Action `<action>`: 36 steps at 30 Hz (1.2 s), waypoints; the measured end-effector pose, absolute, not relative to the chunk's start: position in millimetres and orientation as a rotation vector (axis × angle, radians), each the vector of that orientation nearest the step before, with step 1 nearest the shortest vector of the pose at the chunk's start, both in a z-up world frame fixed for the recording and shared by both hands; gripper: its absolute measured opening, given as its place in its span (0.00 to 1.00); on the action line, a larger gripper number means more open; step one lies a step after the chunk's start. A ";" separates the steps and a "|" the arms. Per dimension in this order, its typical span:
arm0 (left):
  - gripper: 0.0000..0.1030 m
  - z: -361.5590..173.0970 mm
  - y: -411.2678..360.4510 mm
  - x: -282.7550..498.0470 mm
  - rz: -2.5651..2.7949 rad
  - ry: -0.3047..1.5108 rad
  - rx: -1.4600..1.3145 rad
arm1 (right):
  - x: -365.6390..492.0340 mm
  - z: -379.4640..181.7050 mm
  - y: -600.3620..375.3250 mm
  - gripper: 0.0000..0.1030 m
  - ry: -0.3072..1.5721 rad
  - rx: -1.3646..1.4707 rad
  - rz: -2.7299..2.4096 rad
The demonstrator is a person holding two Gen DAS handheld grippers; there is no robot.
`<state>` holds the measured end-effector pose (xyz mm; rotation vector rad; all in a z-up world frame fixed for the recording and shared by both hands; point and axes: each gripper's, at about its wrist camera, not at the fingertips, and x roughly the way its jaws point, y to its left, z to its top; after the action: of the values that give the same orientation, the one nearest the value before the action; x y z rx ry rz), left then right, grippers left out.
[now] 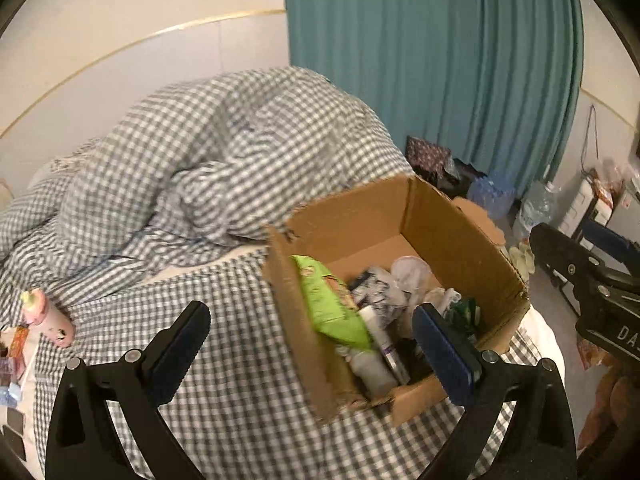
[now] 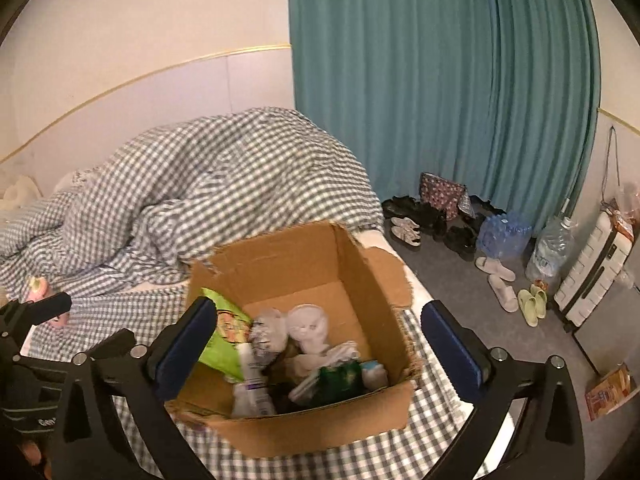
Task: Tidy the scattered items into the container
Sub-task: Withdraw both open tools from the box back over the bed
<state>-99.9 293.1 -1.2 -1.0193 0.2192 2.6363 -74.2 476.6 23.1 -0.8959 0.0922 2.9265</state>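
An open cardboard box (image 1: 448,216) (image 2: 288,256) stands on the checked bed. It holds a green packet (image 1: 332,300) (image 2: 224,332), white bottles (image 2: 252,388), a white cup (image 2: 310,322) and other small items. My left gripper (image 1: 312,340) is open and empty, its fingers straddling the box's near left corner. My right gripper (image 2: 320,344) is open and empty, wide over the box's front. A pink bottle (image 1: 46,316) (image 2: 38,286) lies on the bed at the left. Small packets (image 1: 14,352) lie at the left edge.
A rumpled checked duvet (image 1: 192,168) is piled behind the box. A teal curtain (image 2: 440,80) hangs at the back. Shoes and slippers (image 2: 500,284), water bottles (image 2: 548,248), a white suitcase (image 2: 596,268) and an orange packet (image 2: 608,392) are on the floor at the right.
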 end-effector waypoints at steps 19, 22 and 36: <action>1.00 44.9 135.3 -41.8 2.903 0.060 -0.934 | -36.5 50.1 359.8 1.00 0.018 -0.891 3.129; 1.00 48.2 111.6 -33.7 2.946 0.030 -0.941 | -36.0 49.7 341.5 1.00 0.020 -0.915 3.148; 1.00 63.8 36.6 7.3 3.067 -0.075 -0.896 | -1.3 64.1 260.4 1.00 -0.115 -0.905 3.276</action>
<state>7.3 36.6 63.8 -0.8965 -0.0753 3.0670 -1.3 260.4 64.1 -0.9049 -0.1147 3.2756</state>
